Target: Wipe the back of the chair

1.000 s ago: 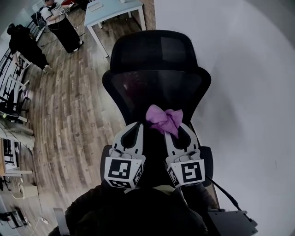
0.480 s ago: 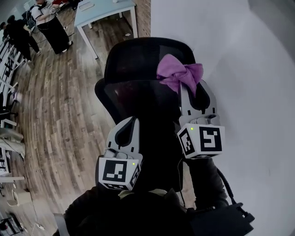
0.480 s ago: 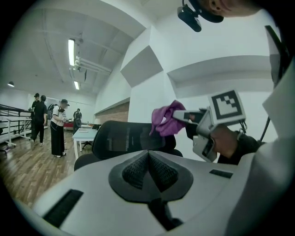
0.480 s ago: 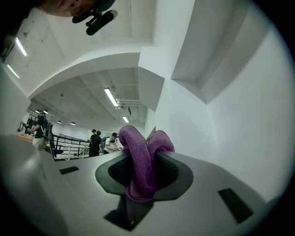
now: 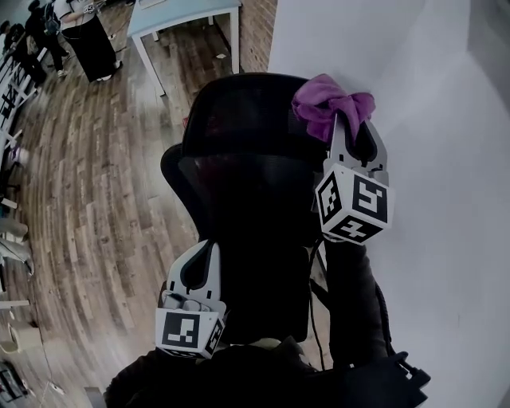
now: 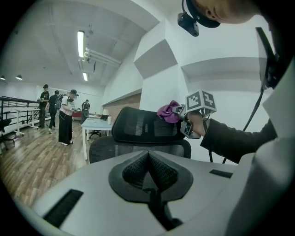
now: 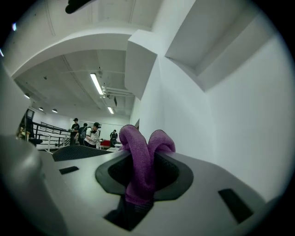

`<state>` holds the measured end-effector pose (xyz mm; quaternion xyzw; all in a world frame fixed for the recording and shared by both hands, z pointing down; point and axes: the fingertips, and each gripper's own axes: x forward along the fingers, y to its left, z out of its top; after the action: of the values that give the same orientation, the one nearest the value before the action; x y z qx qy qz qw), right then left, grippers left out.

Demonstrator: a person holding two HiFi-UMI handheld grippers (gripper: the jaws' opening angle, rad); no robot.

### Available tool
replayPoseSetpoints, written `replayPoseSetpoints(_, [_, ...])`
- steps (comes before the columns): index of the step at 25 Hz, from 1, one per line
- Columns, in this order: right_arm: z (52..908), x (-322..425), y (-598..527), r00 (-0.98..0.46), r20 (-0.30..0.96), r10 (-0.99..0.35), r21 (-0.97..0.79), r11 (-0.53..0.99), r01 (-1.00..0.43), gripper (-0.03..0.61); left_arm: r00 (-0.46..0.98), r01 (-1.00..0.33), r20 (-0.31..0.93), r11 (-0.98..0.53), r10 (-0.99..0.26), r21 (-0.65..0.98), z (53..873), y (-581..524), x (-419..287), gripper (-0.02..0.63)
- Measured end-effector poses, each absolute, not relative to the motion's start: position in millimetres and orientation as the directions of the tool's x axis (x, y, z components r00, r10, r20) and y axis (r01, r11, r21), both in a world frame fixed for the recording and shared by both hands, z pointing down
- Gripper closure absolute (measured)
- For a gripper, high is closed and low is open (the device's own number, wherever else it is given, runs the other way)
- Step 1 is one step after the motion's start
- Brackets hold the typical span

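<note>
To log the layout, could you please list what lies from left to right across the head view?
floor → chair → cloth → wall

Wood-plank floor point(image 5: 96, 183) (mixed browns and greys) fills the head view from 7 to 11 o'clock; a plain white wall point(image 5: 446, 119) takes the side from 1 to 5 o'clock; a pale table point(image 5: 179, 12) on white legs stands at 12 o'clock, just beside a brick-faced pillar point(image 5: 256, 32); in the left gripper view, strip lights point(image 6: 81, 44) glow on the white ceiling at 10 o'clock; a dark railing point(image 6: 16, 110) runs at 9 o'clock.
</note>
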<state>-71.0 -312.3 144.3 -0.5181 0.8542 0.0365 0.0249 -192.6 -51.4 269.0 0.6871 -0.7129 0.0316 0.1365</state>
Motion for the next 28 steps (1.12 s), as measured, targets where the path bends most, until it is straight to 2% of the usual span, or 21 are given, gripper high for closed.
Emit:
replayPoseSetpoints(5, [145.2, -78.5, -322.5, -0.364, -0.057, -0.930, 0.122, 0.355, -0.927, 0.479, -0.031, -0.982, 0.252, 0.076, -0.967, 0.173, 279.1, -45.9, -212.7, 0.611])
replayPoseSetpoints(11, [152.1, -88.3, -326.7, -0.347, -0.023, -0.938, 0.131, 0.341, -0.931, 0.479, -0.025, -0.976, 0.250, 0.077, -0.968, 0.203, 289.3, -45.4, -222.4, 0.611])
replayPoseSetpoints(28, [160.2, -177.5, -319.8, -0.521, 0.024, -0.853, 0.066, 0.521, -0.851, 0.480, -0.104, -0.968, 0.262, 0.158, -0.959, 0.194, 288.1, -7.3, -271.3, 0.611])
